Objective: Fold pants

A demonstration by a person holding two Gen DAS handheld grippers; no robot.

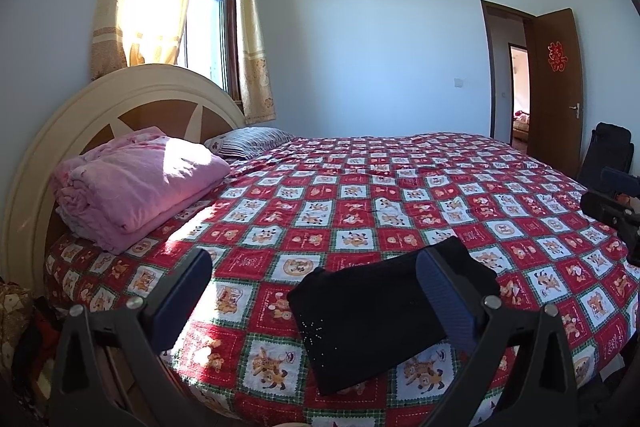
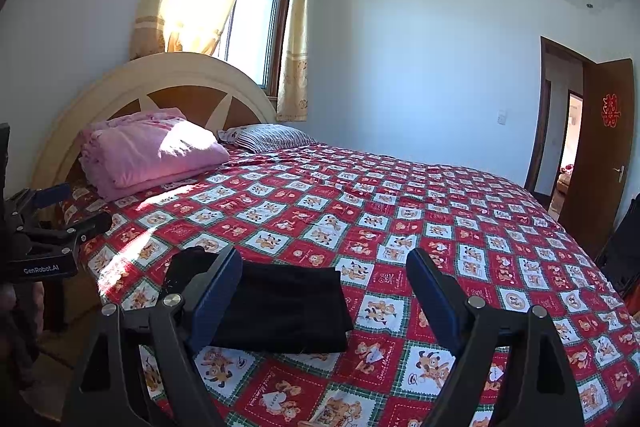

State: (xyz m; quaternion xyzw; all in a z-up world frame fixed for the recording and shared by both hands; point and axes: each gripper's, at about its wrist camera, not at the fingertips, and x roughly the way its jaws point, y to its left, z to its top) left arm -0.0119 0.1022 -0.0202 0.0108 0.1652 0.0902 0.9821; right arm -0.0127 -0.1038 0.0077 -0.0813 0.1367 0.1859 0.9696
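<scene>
A: Where are the pants (image 1: 384,315)?

B: Folded into a black rectangle, flat on the bed (image 1: 360,195), on the red checked cover near its near edge.

A: Left gripper (image 1: 316,303)?

B: Fingers spread wide, nothing between the pads. Its right finger (image 1: 440,299) overlaps the pants in the left view; contact cannot be told.

A: Right gripper (image 2: 324,303)?

B: Fingers also spread wide, holding nothing. The pants lie ahead, partly behind its left finger (image 2: 216,299).

A: Elsewhere on the bed?

B: A folded pink blanket (image 1: 140,183) and a striped pillow (image 1: 252,141) by the headboard (image 1: 120,95), well apart from the pants.
</scene>
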